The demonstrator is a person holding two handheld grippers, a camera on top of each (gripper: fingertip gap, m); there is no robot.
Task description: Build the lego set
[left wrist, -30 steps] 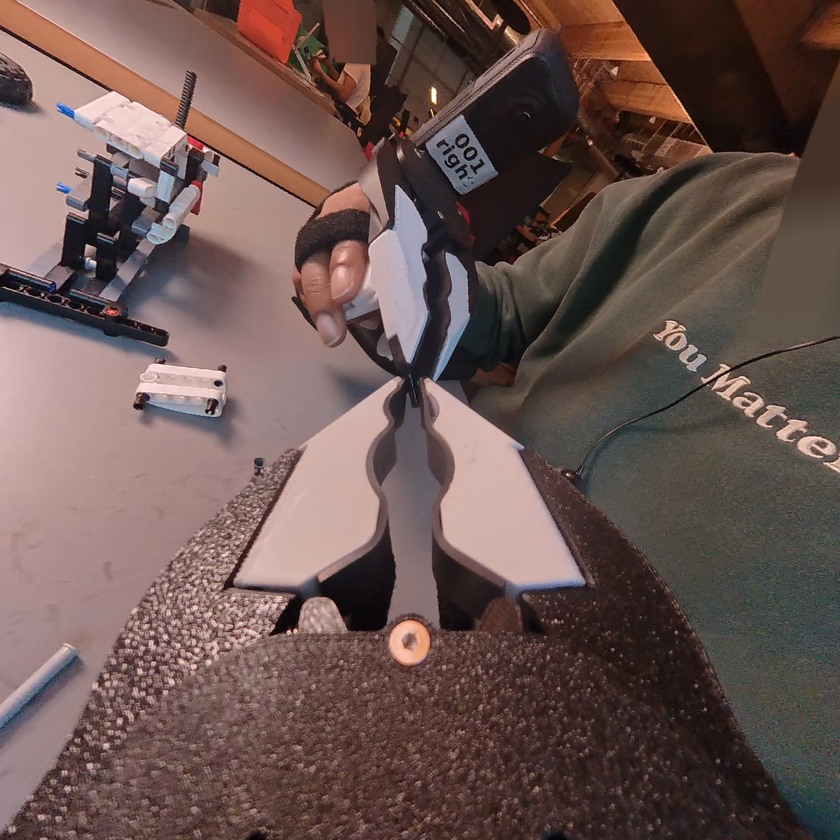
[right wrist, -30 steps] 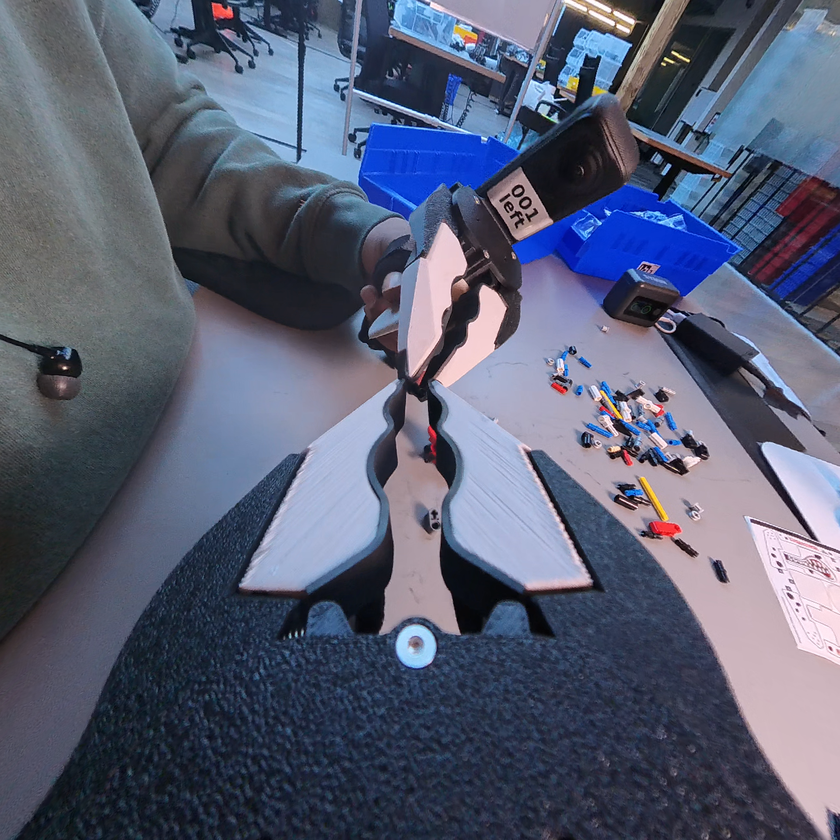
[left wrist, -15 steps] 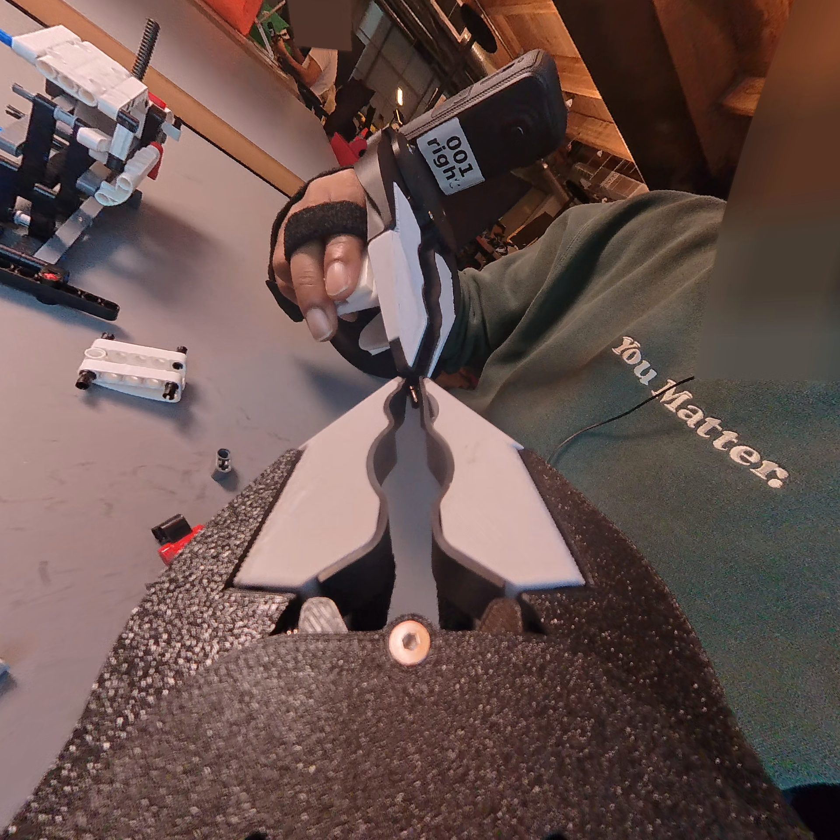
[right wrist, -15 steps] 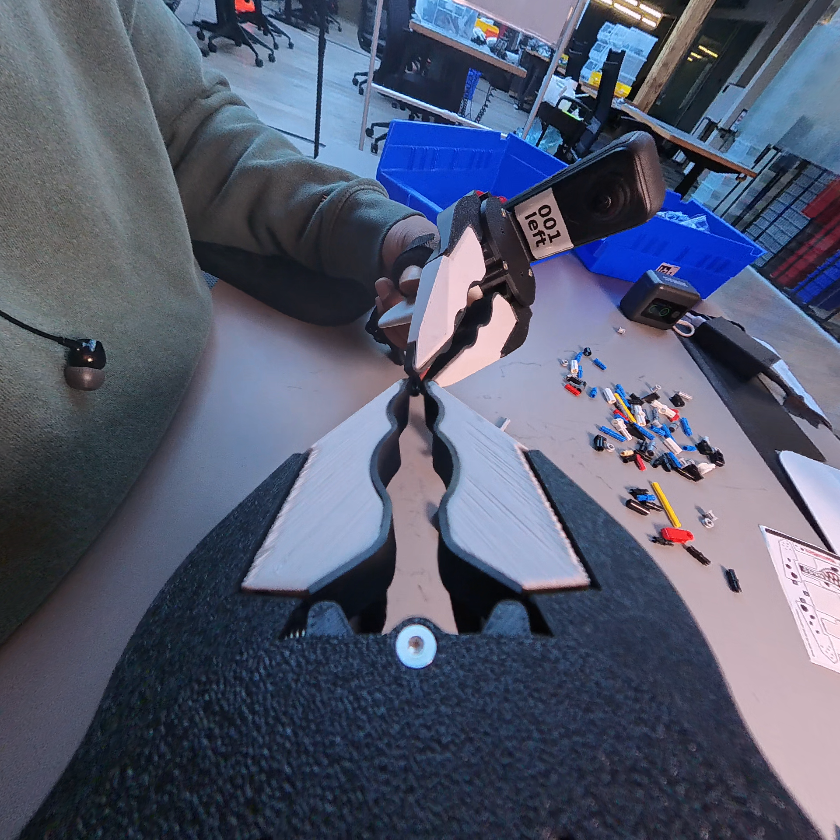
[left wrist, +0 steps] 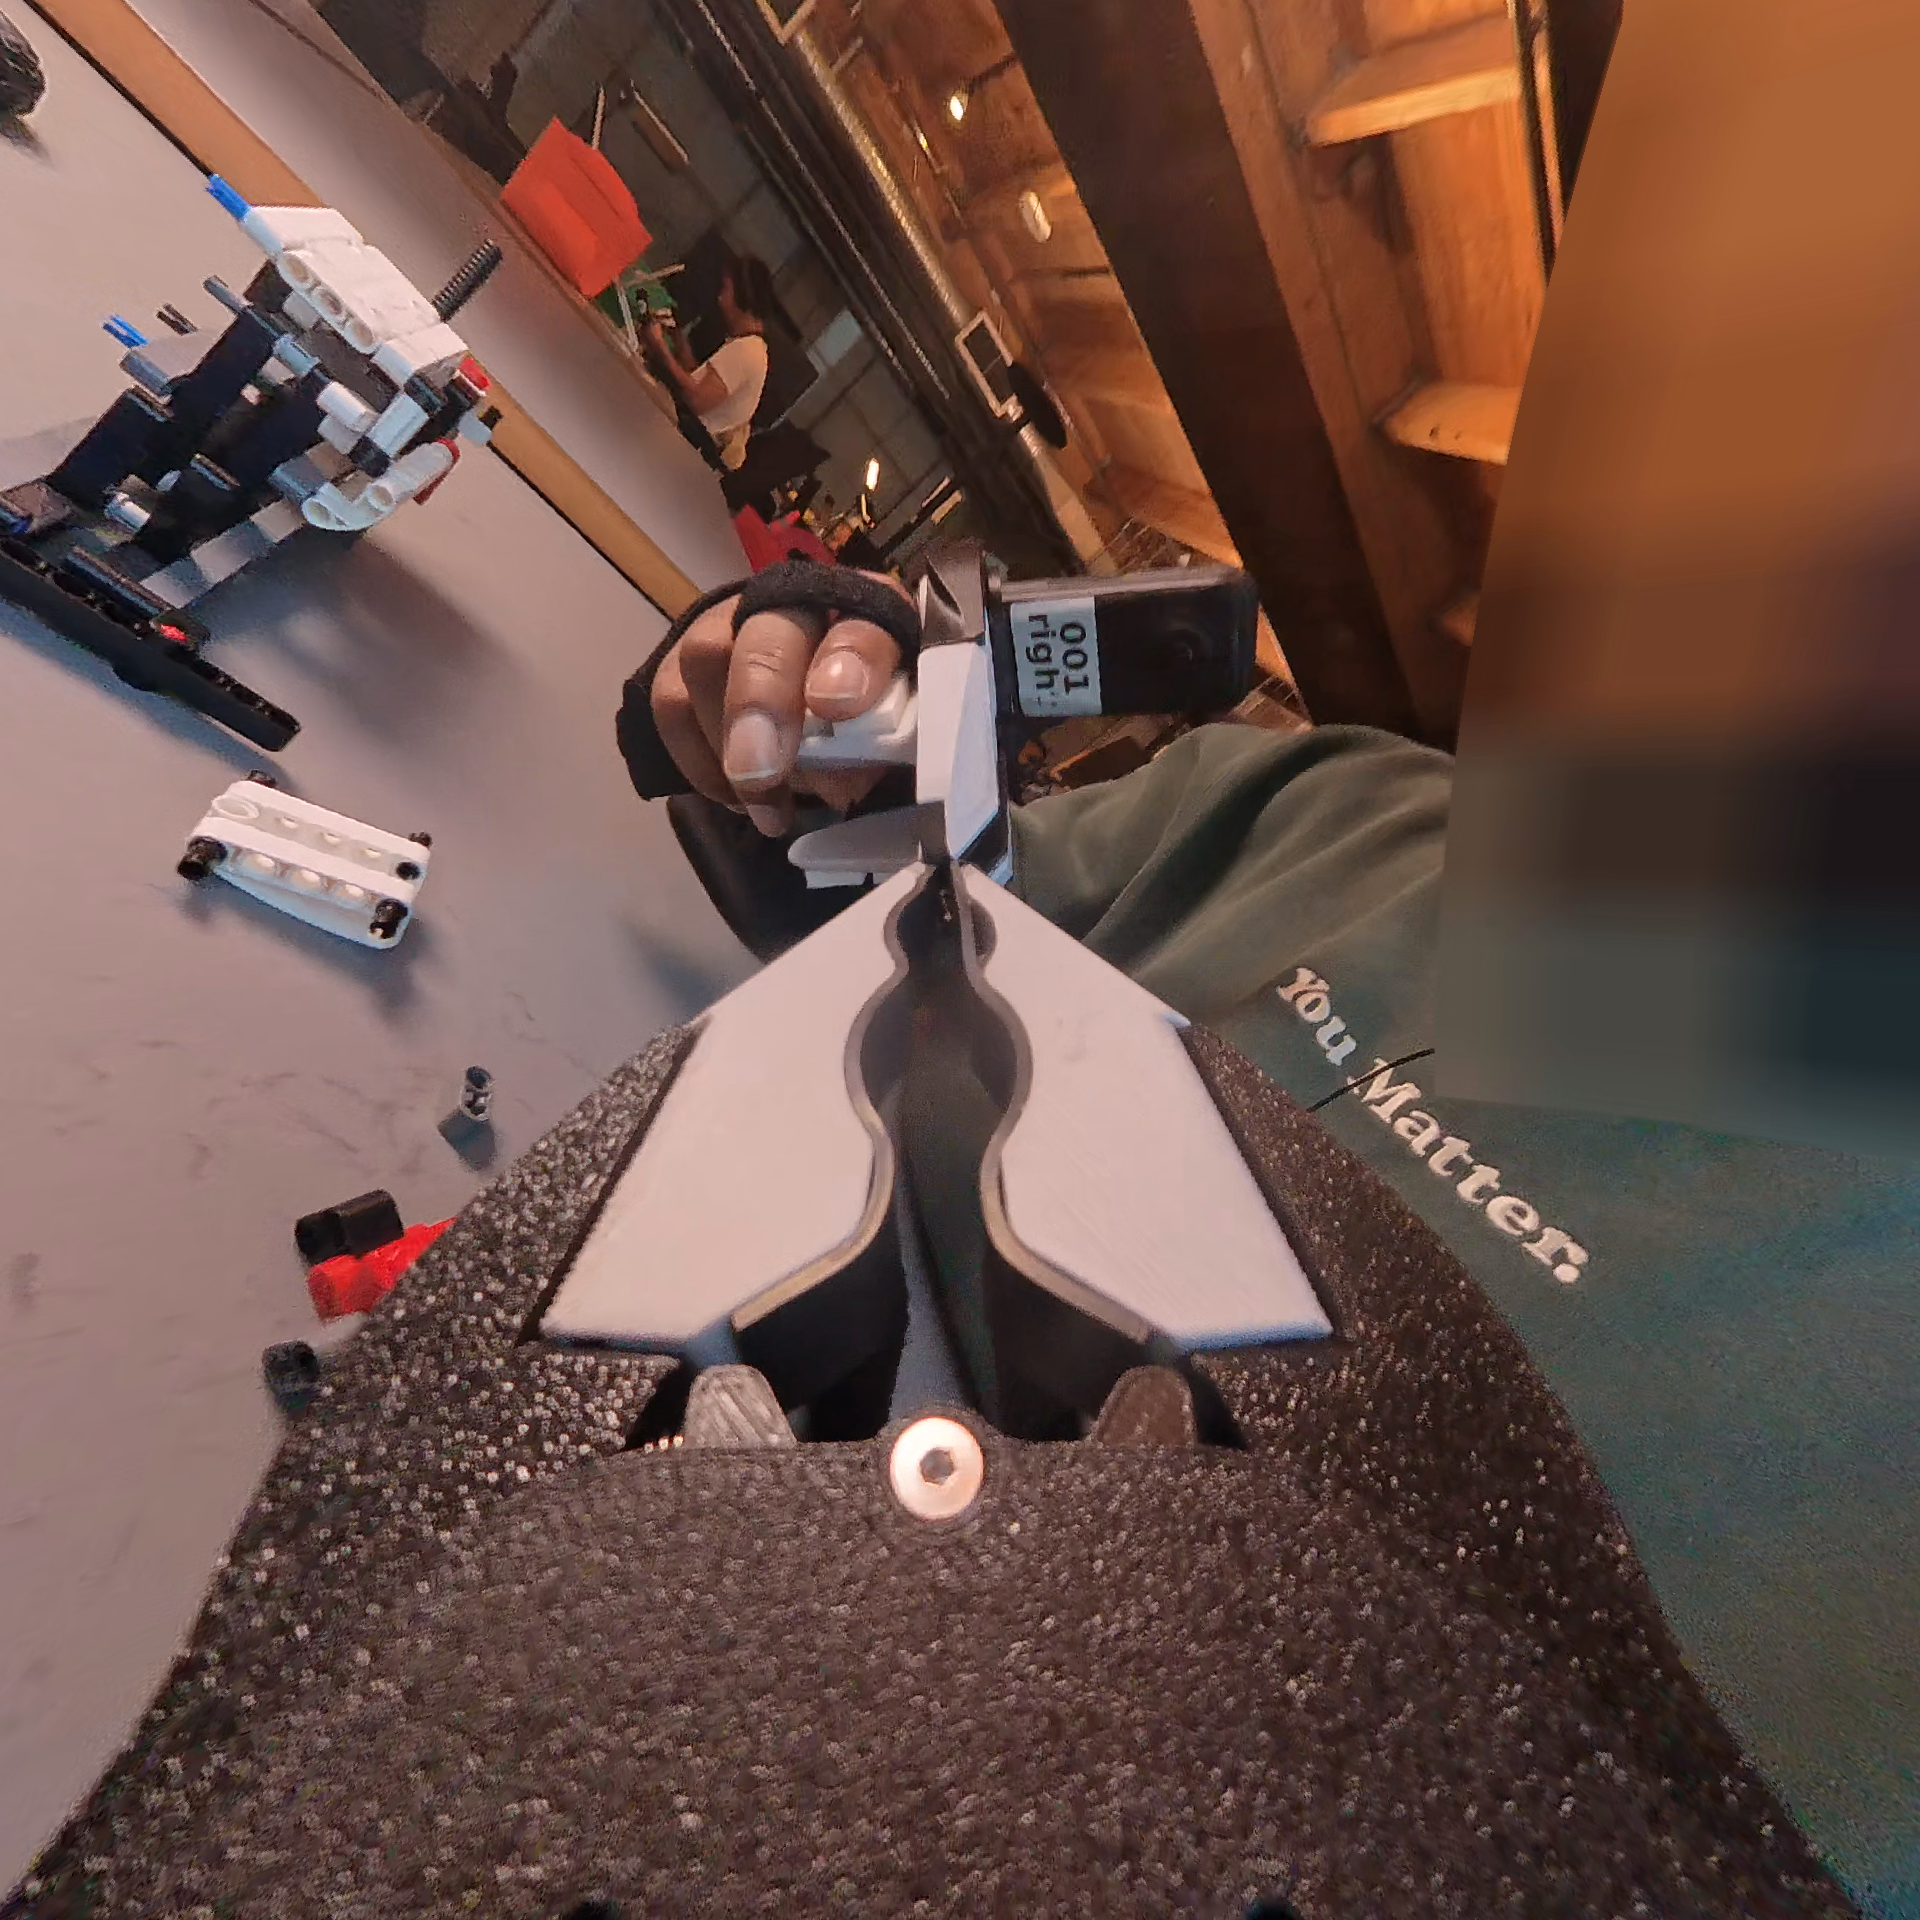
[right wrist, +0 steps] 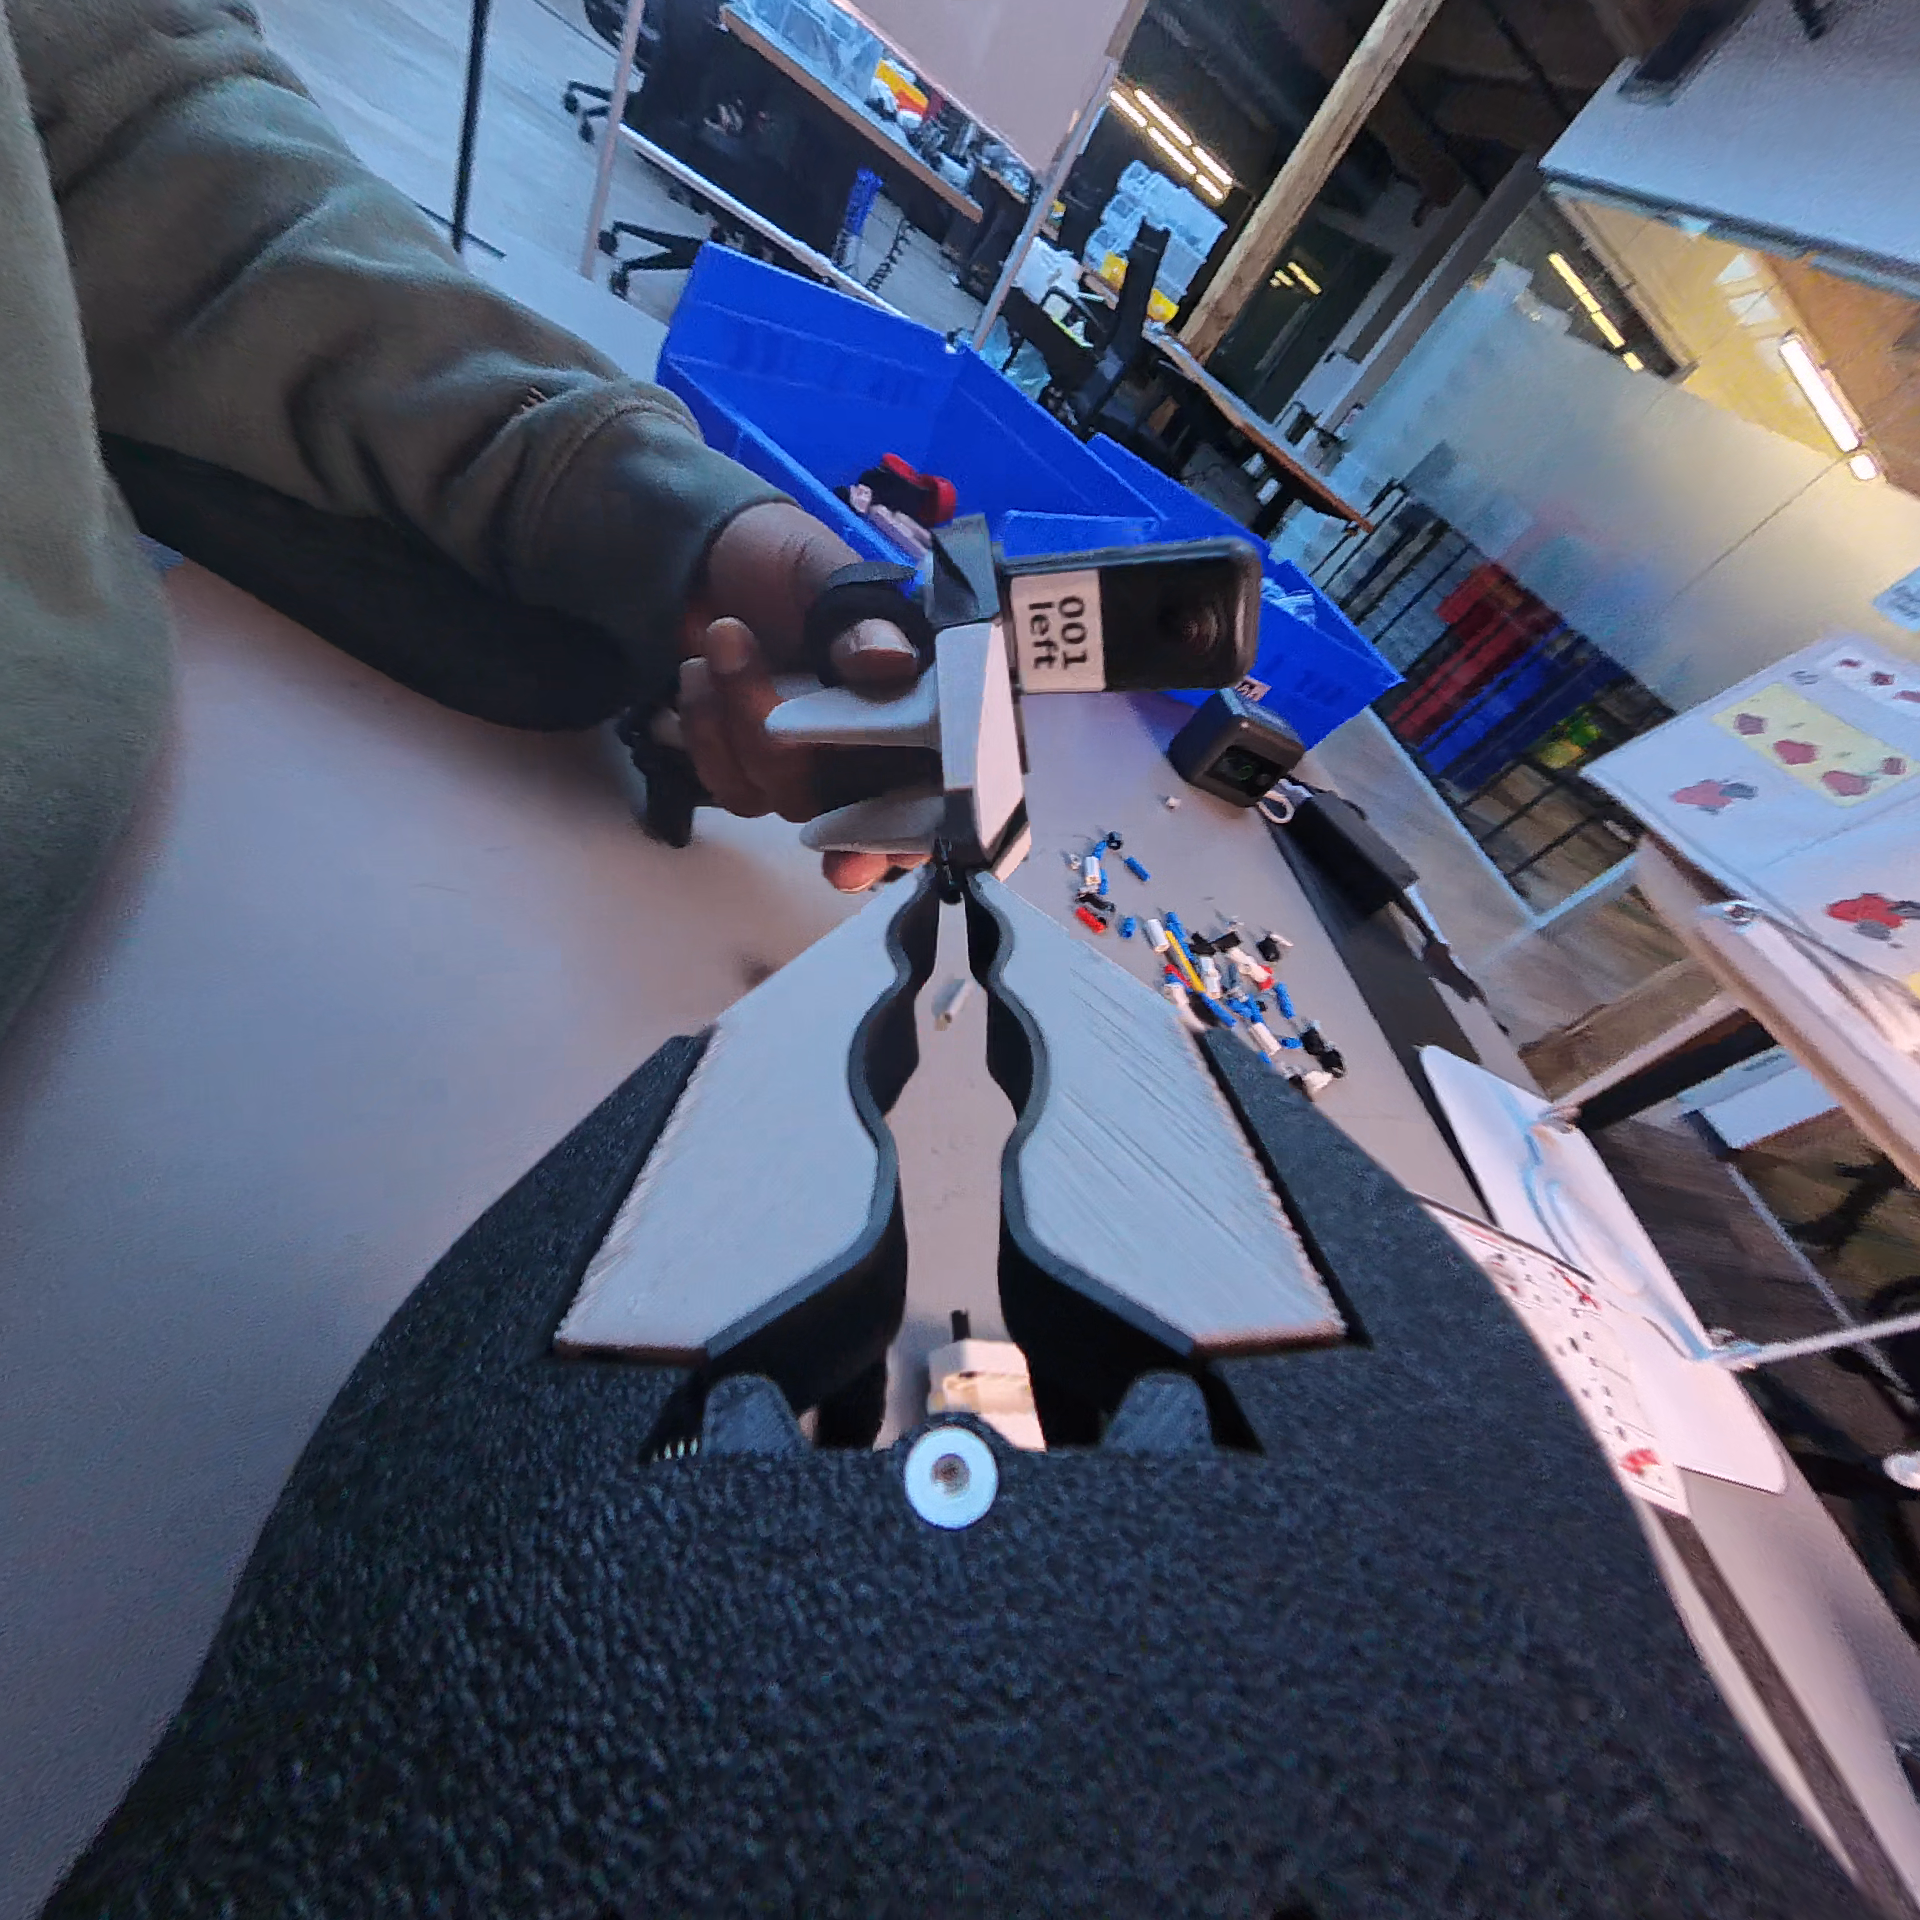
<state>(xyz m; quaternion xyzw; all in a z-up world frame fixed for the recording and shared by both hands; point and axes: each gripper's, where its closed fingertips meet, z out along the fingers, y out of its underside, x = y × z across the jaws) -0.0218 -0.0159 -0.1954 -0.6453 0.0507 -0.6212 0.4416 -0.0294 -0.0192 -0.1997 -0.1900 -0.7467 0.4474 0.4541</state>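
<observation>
Two grippers, left gripper (left wrist: pixel 943 883) and right gripper (right wrist: pixel 951 883), meet tip-to-tip, fingers of both pinching one small black pin (left wrist: pixel 943 902).

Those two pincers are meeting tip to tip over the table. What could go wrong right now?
1. The small dark piece pinched where the left gripper and right gripper meet is tiny; a slight twist could pop it free.
2. If dropped, it may be hard to find among the loose pieces on the table.
3. The tips nearly touch, so pushing harder could knock them together.
</observation>
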